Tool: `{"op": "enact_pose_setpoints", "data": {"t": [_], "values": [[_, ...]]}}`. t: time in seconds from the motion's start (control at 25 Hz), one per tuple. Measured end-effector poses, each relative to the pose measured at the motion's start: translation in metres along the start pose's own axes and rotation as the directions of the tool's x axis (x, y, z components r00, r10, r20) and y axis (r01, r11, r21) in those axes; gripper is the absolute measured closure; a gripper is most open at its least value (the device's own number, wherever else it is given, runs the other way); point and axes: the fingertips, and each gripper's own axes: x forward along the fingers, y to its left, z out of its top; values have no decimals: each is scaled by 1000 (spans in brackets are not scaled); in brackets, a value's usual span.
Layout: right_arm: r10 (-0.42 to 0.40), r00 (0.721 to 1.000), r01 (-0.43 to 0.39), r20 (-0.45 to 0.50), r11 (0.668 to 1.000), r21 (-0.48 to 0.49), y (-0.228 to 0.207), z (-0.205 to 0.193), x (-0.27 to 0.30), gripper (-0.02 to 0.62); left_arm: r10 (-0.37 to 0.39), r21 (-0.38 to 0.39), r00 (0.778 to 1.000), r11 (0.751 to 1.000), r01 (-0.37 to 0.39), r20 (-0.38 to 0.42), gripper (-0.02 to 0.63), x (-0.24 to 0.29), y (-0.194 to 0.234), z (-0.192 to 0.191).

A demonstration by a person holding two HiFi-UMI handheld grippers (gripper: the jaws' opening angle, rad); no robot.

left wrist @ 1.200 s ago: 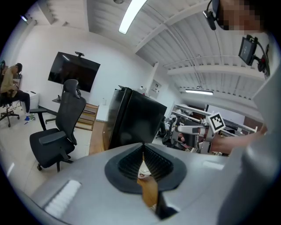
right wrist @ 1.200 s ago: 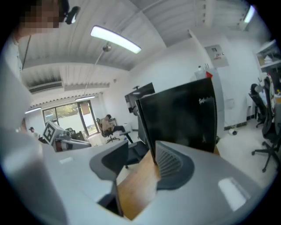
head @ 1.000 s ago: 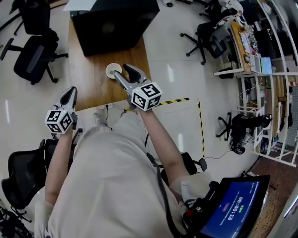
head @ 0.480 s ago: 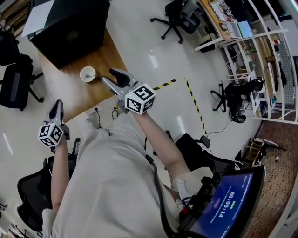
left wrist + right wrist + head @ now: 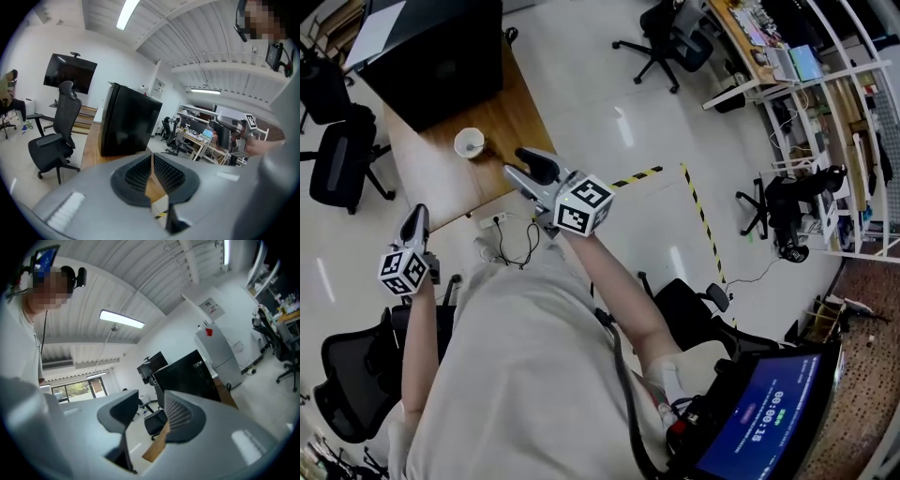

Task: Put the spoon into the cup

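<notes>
So compared to a second ago, the right gripper (image 5: 513, 160) has backed off. It was right up next to the cup (image 5: 470, 142) and now it's well apart from it, out past the worktop (image 5: 508, 117) edge. Its jaws have narrowed a bit but are still wide, with nothing between them.

The left gripper (image 5: 416, 215) has drifted a little too. It's off the worktop's near edge, jaws pinched together and empty.

The cup stands upright, mouth up, at about 10 o'clock from the right gripper. The black box (image 5: 427, 47) is at its 11 o'clock.

The spoon (image 5: 473, 143) looks like a faint grey streak inside the cup, I think. It's honestly too small to say which way its handle or long axis runs.
</notes>
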Motion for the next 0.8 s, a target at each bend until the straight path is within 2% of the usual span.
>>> {"op": "enact_pose_setpoints", "data": {"t": [0.16, 0.52, 0.64, 0.8], "values": [[58, 998, -58, -6, 997, 51, -4, 3, -45, 422, 53, -37, 998, 998, -54, -30, 604, -8, -34, -41], [32, 998, -27, -62, 996, 84, -45, -11, -168, 433, 99, -103, 995, 990, -99, -3, 604, -26, -138, -105], [28, 998, -22, -57, 995, 95, -56, -11, -189, 442, 119, -119, 993, 986, -118, 1, 604, -33, -157, -119], [40, 998, -33, -38, 984, 174, -66, -17, -203, 436, 161, -118, 987, 980, -160, 2, 604, -52, -171, -128]]}}
